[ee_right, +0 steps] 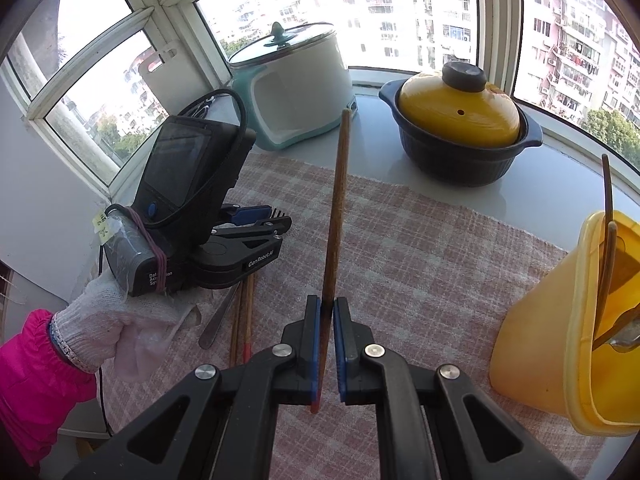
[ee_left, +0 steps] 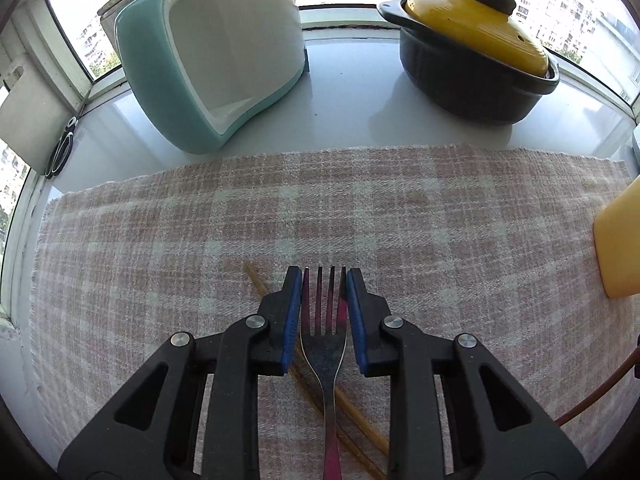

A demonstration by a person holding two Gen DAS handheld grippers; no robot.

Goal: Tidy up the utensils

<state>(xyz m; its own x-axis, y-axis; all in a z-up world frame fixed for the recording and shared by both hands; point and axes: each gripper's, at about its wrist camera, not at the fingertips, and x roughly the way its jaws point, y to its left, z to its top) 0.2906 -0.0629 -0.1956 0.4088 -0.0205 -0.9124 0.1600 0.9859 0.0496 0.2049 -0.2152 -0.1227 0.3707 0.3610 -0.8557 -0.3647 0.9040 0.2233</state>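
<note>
1. Currently, the task is partly done: the yellow plastic holder [ee_right: 560, 340] at the right edge of the cloth already contains at least two utensils, one of them a metal spoon.
2. The right gripper [ee_right: 327, 344] is closed on a single wooden chopstick [ee_right: 338, 208], which stands nearly upright between the blue pads and is not yet in the holder.
3. The left gripper [ee_left: 324, 312] has its fingers [ee_left: 294, 312] narrowly apart, straddling the head of the steel fork [ee_left: 325, 344]. Whether the pads press on the fork cannot be told.
4. Remaining on the surface: the fork and two more chopsticks [ee_left: 352, 412], crossed beneath the fork handle at the near left.
5. Materials: the checked cloth [ee_left: 440, 220] is coarse woven fabric; the fork is smooth, thin and four-tined; the chopsticks are slender wooden rods, one red-tipped.
6. Far behind stand a white and teal cooker [ee_right: 292, 92] and a dark ribbed pot [ee_right: 460, 128] with a glossy yellow lid.
</note>
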